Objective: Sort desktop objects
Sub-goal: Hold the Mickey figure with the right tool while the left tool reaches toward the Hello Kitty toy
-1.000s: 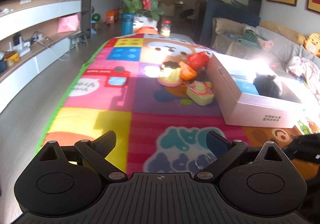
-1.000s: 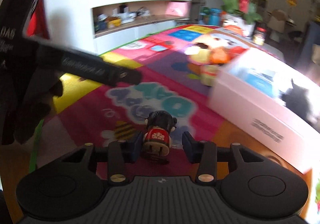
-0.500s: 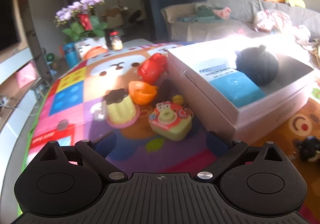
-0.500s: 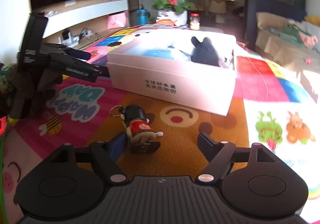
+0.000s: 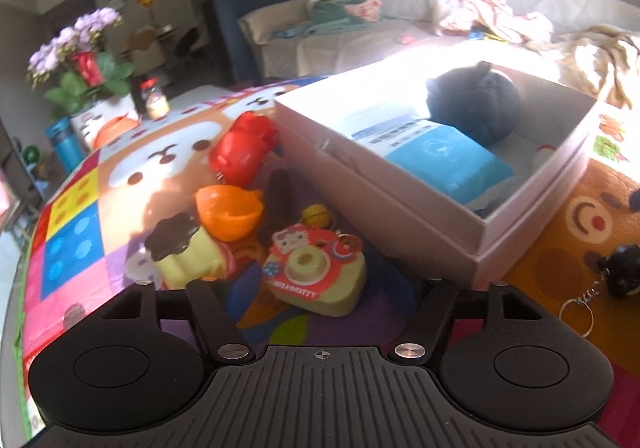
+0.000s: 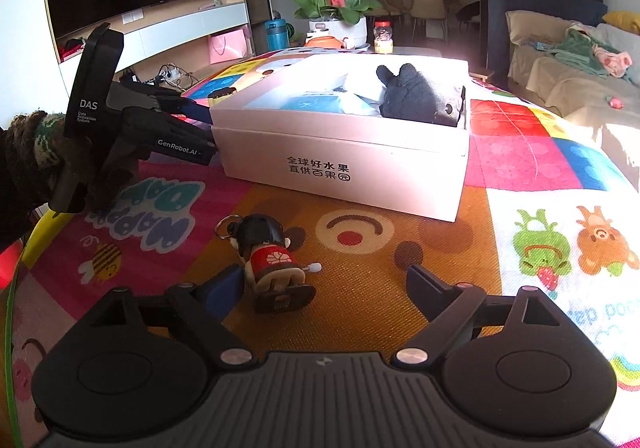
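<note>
Right claw (image 6: pixel 324 284) just opened wide, doll (image 6: pixel 272 264) lying loose between; left claw (image 5: pixel 316 300) closing, apart around toy camera (image 5: pixel 316 272).

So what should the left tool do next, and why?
Probably ease forward and finish closing on the toy camera. The left gripper has just been narrowing its jaws, the camera lies between them ungripped, and the white box beside it holds sorted things.

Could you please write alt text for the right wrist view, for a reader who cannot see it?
The right tool is open over a wind-up doll lying on a colourful play mat. Behind stands a white box holding a black plush.
</note>
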Tool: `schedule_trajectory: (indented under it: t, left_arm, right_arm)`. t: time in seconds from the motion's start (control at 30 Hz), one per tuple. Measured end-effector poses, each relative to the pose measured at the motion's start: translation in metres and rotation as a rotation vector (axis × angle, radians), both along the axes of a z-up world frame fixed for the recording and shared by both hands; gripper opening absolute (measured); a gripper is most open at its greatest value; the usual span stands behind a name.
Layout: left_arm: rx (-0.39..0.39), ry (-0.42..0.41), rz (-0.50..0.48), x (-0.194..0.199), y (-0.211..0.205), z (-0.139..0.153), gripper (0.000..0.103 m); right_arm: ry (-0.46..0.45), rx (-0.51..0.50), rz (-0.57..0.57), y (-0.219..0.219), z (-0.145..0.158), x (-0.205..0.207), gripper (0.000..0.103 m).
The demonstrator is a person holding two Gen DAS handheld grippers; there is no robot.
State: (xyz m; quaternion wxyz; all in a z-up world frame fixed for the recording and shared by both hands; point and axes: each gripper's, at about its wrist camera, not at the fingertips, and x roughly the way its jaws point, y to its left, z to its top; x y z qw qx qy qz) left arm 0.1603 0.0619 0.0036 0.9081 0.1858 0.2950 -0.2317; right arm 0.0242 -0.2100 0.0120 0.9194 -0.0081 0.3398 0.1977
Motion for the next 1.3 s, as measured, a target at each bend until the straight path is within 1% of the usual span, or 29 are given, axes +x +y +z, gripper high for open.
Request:
schedule_trajectory:
  t: [0.07, 0.13, 0.3, 0.4, 0.5, 0.6, 0.67, 0.8, 0.83, 0.87, 0.9, 0.93, 0.97, 1.0, 1.03, 1.07, 1.1, 1.13, 1.2, 1.3]
  left_arm:
    - [0.003, 0.002, 0.008, -0.003, -0.003, 0.0, 0.064]
    - [0.002, 0.016, 0.038, -0.009, -0.004, 0.002, 0.064]
    - [0.011, 0.031, 0.016, -0.033, -0.004, 0.005, 0.064]
    - [0.002, 0.046, 0.015, -0.042, -0.001, 0.007, 0.064]
    - [-0.013, 0.057, 0.044, -0.058, 0.001, 0.007, 0.064]
    - [-0.047, 0.065, 0.088, -0.085, 0.004, 0.008, 0.064]
    - [-0.096, 0.09, 0.091, -0.104, 0.003, 0.01, 0.063]
    - [-0.18, 0.141, 0.073, -0.135, -0.01, 0.006, 0.069]
    - [-0.196, 0.147, 0.073, -0.141, -0.015, 0.005, 0.074]
    - [-0.204, 0.137, 0.084, -0.148, -0.022, 0.003, 0.083]
    - [-0.192, 0.128, 0.101, -0.152, -0.028, 0.002, 0.087]
    - [-0.161, 0.11, 0.13, -0.155, -0.034, 0.001, 0.093]
    - [-0.124, 0.078, 0.179, -0.158, -0.039, 0.001, 0.097]
    - [-0.104, 0.06, 0.233, -0.159, -0.041, 0.002, 0.098]
    - [-0.1, 0.071, 0.277, -0.157, -0.042, 0.002, 0.1]
    - [-0.117, 0.105, 0.31, -0.154, -0.039, 0.001, 0.101]
    - [-0.147, 0.14, 0.334, -0.151, -0.036, -0.001, 0.102]
    - [-0.169, 0.141, 0.345, -0.151, -0.034, 0.0, 0.103]
    - [-0.155, 0.135, 0.344, -0.152, -0.036, -0.001, 0.103]
    - [-0.141, 0.119, 0.345, -0.154, -0.036, -0.002, 0.103]
  right_arm:
    - [0.001, 0.0, -0.001, 0.0, 0.0, 0.0, 0.089]
    - [0.0, -0.004, -0.004, 0.001, 0.0, 0.0, 0.089]
    - [0.001, -0.001, -0.003, 0.0, -0.001, 0.001, 0.091]
    - [0.003, 0.001, -0.001, 0.0, -0.001, 0.001, 0.092]
    - [0.002, 0.007, -0.008, -0.001, -0.001, 0.001, 0.094]
    - [0.001, 0.014, -0.014, -0.002, -0.001, 0.001, 0.094]
    - [0.004, 0.014, -0.012, -0.002, -0.001, 0.001, 0.095]
    - [0.004, 0.016, -0.012, -0.002, -0.001, 0.001, 0.095]
    - [0.0, 0.017, -0.016, -0.001, 0.0, 0.0, 0.095]
    - [-0.005, 0.019, -0.021, -0.002, 0.0, -0.001, 0.094]
    - [-0.016, 0.022, -0.025, -0.003, 0.001, -0.003, 0.091]
    - [-0.03, 0.024, -0.025, -0.004, 0.001, -0.005, 0.083]
    - [-0.043, 0.019, -0.016, -0.003, 0.002, -0.008, 0.074]
    - [-0.06, 0.003, -0.001, 0.0, 0.003, -0.011, 0.071]
    - [-0.079, -0.022, 0.02, 0.005, 0.005, -0.014, 0.063]
    - [-0.1, -0.056, 0.044, 0.011, 0.007, -0.017, 0.056]
    - [-0.121, -0.092, 0.067, 0.018, 0.008, -0.019, 0.054]
    - [-0.142, -0.119, 0.085, 0.024, 0.01, -0.02, 0.054]
    - [-0.16, -0.143, 0.106, 0.032, 0.012, -0.019, 0.054]
    - [-0.137, -0.167, 0.119, 0.041, 0.012, -0.011, 0.046]
